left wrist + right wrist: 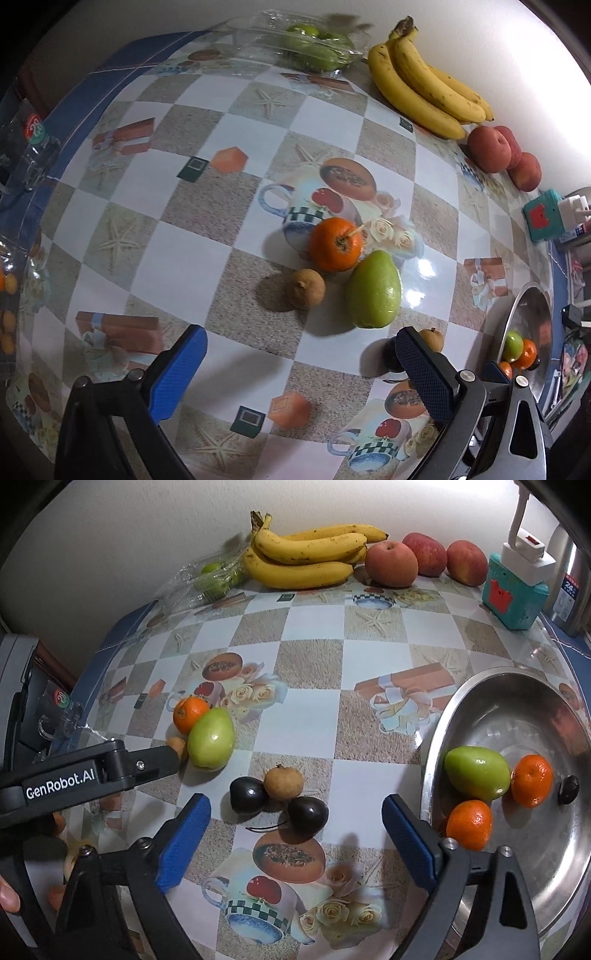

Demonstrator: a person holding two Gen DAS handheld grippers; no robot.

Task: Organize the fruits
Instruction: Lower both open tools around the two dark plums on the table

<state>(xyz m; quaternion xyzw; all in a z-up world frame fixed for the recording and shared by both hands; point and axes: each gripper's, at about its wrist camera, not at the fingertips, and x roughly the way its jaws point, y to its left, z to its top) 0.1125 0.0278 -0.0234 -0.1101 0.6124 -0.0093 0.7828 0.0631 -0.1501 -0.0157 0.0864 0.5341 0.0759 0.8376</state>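
The right gripper (pixel 295 843) hangs with its jaws wide apart and empty above a tight cluster of three small fruits: two dark plums (pixel 246 792) (pixel 307 816) and a tan longan (pixel 283 782), all touching, just ahead at twelve o'clock. The steel bowl (pixel 480 686) lies at about three o'clock and already holds a green mango (pixel 476 772), two tangerines and one dark fruit. The left gripper (pixel 301 369) is also spread open with nothing between its fingers; ahead of it at twelve o'clock lie an orange (pixel 335 244), a green fruit (pixel 375 290) and a brown longan (pixel 306 288).

The plums look smooth, round and probably slippery and easily bruised; a gentle pinch across the widest middle suits them. Because the three touch, closing on one will likely nudge its neighbours and set them rolling.

Open tablecloth (pixel 310 635) runs between cluster and bowl, so the path looks clear; the bowl's raised rim must be cleared. Bananas (pixel 306 554) and apples (pixel 391 563) line the far wall, well apart.
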